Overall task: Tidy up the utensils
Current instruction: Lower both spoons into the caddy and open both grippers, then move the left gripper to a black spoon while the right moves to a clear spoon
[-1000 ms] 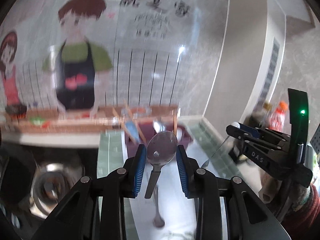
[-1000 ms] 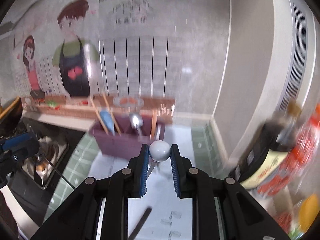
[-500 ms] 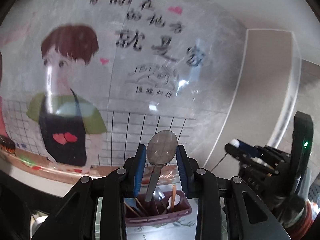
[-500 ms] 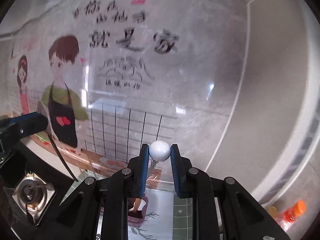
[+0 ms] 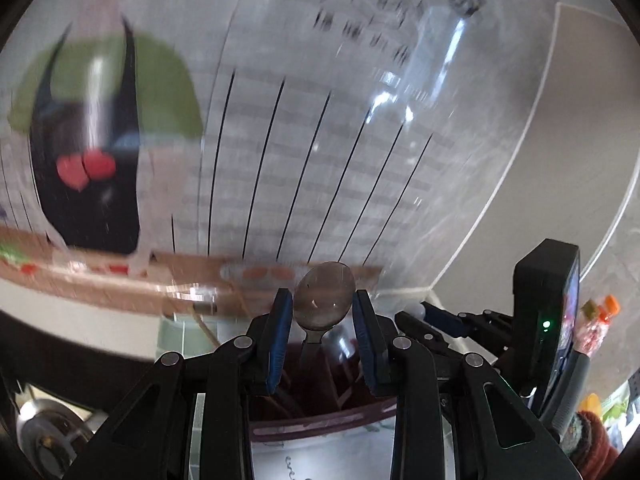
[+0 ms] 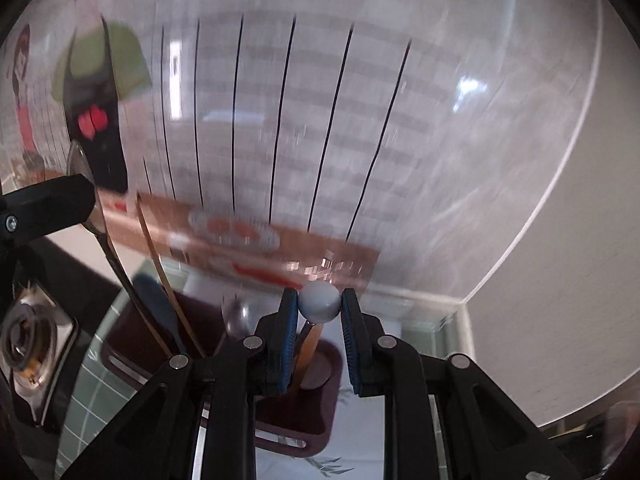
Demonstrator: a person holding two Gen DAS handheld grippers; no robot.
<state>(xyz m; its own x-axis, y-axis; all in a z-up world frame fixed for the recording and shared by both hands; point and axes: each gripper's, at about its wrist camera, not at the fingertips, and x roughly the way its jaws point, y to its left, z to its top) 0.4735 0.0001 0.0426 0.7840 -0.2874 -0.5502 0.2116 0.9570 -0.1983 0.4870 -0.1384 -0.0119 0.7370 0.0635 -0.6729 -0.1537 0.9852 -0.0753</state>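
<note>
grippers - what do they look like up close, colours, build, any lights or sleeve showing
Both the left gripper and right gripper are matte black linkage frames with silver pivot screws and ribbed blue pads lining the fingers. In the left wrist view, the right gripper's black housing shows a small green light, and a dark red knitted sleeve sits below it.

A silver-grey spoon (image 5: 324, 296) is seen between blue pads (image 5: 280, 340) on black fingers; a pale grey-white ball (image 6: 319, 302) is seen between the blue pads (image 6: 289, 344) of the other black gripper; a dark maroon holder (image 6: 288, 424) is shown on a white mat (image 6: 320, 468) printed with dark green leaves; green tiles with pale lines (image 6: 96, 396) are seen beside it; the wall (image 6: 320, 120) is covered in pale grey with thin black vertical lines, a cartoon figure (image 5: 104, 92) in green shirt and black apron with red hearts, and a brown band (image 6: 248, 236) with red spots.
</note>
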